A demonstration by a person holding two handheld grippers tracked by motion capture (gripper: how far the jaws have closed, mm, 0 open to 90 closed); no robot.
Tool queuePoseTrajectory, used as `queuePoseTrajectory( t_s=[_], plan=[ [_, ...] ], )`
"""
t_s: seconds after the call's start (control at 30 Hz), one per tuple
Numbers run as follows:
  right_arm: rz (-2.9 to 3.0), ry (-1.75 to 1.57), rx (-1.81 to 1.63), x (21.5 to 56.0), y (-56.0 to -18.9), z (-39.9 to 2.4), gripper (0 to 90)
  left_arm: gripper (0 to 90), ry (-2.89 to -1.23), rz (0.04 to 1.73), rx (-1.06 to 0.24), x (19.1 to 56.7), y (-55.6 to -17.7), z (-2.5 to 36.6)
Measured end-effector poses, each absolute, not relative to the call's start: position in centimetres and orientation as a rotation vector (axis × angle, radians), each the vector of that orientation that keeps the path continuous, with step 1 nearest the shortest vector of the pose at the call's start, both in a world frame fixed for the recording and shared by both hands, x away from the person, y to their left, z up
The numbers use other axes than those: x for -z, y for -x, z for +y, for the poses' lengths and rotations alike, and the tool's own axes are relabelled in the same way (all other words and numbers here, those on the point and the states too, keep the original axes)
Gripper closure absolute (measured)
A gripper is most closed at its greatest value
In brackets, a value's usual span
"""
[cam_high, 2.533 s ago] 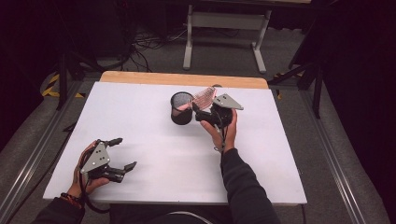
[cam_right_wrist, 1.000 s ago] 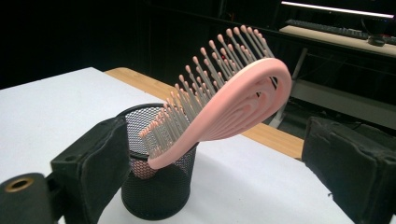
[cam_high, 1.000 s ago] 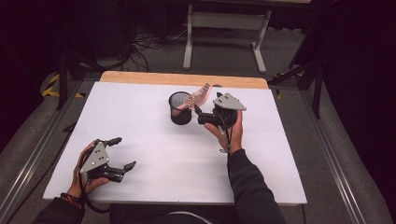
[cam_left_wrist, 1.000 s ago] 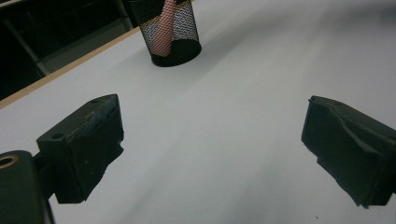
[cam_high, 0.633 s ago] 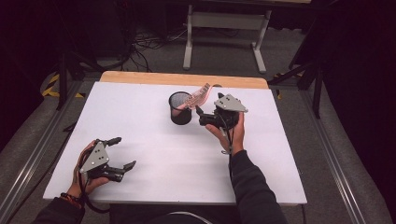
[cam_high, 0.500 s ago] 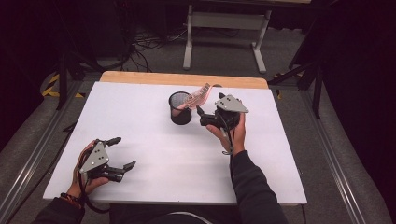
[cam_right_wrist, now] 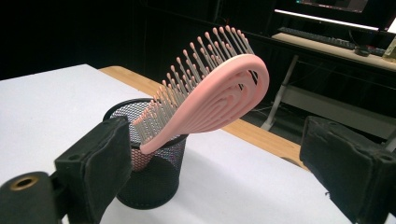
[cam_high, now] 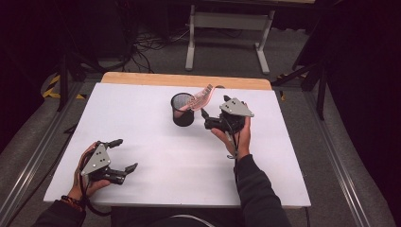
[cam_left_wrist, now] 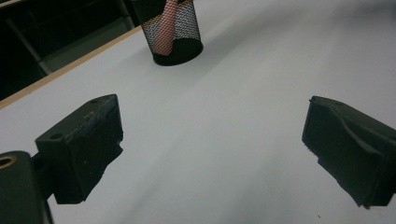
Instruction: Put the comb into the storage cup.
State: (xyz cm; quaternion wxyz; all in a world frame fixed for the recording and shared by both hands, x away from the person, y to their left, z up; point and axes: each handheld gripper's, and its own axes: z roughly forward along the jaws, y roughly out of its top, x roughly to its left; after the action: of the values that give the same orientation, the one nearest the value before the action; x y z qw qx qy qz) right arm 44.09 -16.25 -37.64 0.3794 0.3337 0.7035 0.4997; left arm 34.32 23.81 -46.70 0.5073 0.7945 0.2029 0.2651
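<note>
A pink hairbrush [cam_high: 201, 98] stands handle-down in a black mesh cup [cam_high: 182, 109] at the table's far middle, its head leaning out to the right. My right gripper [cam_high: 213, 109] is just right of the cup, open, with nothing between its jaws. In the right gripper view the hairbrush [cam_right_wrist: 219, 88] rises from the cup [cam_right_wrist: 149, 186] beyond the wide-apart jaws of the right gripper [cam_right_wrist: 215, 163]. My left gripper [cam_high: 125, 154] rests open at the near left. In the left gripper view its jaws [cam_left_wrist: 210, 135] frame bare table, with the cup [cam_left_wrist: 175, 28] far ahead.
The white table [cam_high: 156, 156] has a wooden strip [cam_high: 142, 78] along its far edge. A metal frame [cam_high: 227, 21] and cables lie on the floor beyond. Dark floor surrounds the table.
My right gripper has drawn back a little to the right, away from the cup. The hairbrush stays leaning in the cup. The left gripper has not moved.
</note>
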Motion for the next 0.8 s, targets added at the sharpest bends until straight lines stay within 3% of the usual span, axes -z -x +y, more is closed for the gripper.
queuePoseTrajectory(
  t_s=[0.8],
  plan=[
    [1.804,-0.770,-1.279,37.7,-42.2,-16.5,10.0,6.2,-1.916,0.487,-0.645,46.6,-34.3,23.8]
  ],
)
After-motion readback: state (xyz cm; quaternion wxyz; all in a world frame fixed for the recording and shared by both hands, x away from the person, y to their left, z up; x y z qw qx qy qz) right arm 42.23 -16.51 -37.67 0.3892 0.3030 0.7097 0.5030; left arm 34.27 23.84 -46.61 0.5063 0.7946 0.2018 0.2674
